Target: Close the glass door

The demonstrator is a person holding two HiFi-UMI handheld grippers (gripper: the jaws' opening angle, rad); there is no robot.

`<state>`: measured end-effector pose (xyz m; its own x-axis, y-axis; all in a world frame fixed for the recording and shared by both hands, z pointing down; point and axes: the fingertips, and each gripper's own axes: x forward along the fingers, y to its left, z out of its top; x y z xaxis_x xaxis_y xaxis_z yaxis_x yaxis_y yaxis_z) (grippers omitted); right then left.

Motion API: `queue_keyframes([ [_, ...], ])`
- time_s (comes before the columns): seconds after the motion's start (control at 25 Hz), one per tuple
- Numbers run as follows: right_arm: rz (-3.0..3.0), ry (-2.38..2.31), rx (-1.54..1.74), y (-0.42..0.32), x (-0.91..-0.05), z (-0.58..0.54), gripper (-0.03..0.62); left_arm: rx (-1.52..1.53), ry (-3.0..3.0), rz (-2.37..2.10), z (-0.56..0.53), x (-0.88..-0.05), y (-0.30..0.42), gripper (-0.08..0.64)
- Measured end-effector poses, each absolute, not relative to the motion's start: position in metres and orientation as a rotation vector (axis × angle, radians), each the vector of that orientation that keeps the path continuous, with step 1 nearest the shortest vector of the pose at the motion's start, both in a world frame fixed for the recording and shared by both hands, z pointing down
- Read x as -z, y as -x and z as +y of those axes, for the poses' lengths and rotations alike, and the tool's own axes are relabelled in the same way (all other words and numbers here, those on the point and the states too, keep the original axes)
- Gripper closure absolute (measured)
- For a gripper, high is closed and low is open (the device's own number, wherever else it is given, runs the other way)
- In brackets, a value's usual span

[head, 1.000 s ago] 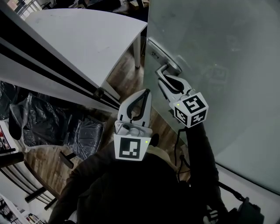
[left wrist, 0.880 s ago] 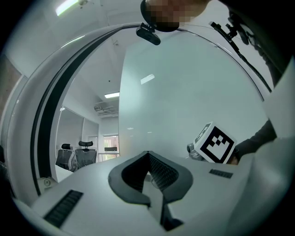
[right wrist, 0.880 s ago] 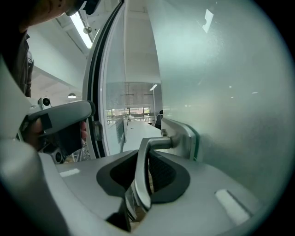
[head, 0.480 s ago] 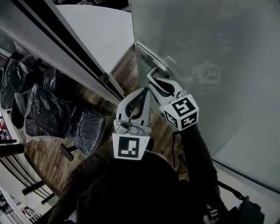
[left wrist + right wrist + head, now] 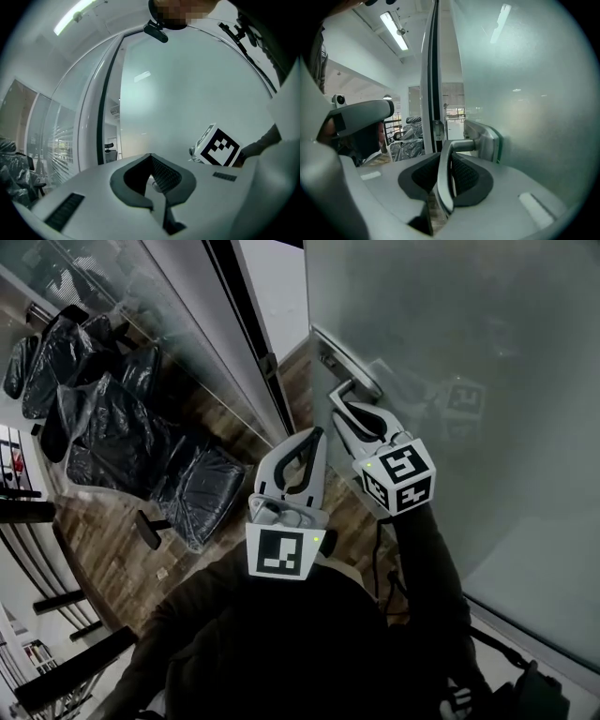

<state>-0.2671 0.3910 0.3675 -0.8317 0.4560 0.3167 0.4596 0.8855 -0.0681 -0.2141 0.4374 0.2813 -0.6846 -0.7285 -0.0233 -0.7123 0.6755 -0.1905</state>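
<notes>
door: glass door (image 5: 487,381) fills the right of the head view
handle: door handle (image 5: 444,174) at the door's left edge, between the right gripper (image 5: 351,412) jaws
left gripper (image 5: 306,450): just beside the right one, on its left
frame: door frame (image 5: 246,324) left of the door edge
chairs (image 5: 122,427): far left, beyond the frame, on the floor (image 5: 103,549)

R gripper (image 5: 344,412) reaches fwd at the end of the R arm (image 5: 427,559), which is in a dark sleeve and nearly straight. Jaws are clamped on the door handle (image 5: 444,180), w/ the lever pinched betw. the pads. Its marker cube (image 5: 398,474) faces up twd the head cam. L gripper (image 5: 316,435) sits just beside it, closer to the chest, pointing approx. the same way. Its jaws are together, tips meeting, w/ nothing betw. them.
</notes>
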Motion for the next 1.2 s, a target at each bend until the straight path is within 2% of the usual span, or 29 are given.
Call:
queue_keyframes([
  [0.2,-2.72,0.713,0.026,0.238,-0.356,0.426,0.528,0.214,1.193,2.778,0.471,-0.268,0.186,0.563],
  [1.2,-2.706,0.81,0.048,0.198,-0.36,0.483,0.528,0.227,1.184,2.739,0.522,-0.255,0.168,0.563],
])
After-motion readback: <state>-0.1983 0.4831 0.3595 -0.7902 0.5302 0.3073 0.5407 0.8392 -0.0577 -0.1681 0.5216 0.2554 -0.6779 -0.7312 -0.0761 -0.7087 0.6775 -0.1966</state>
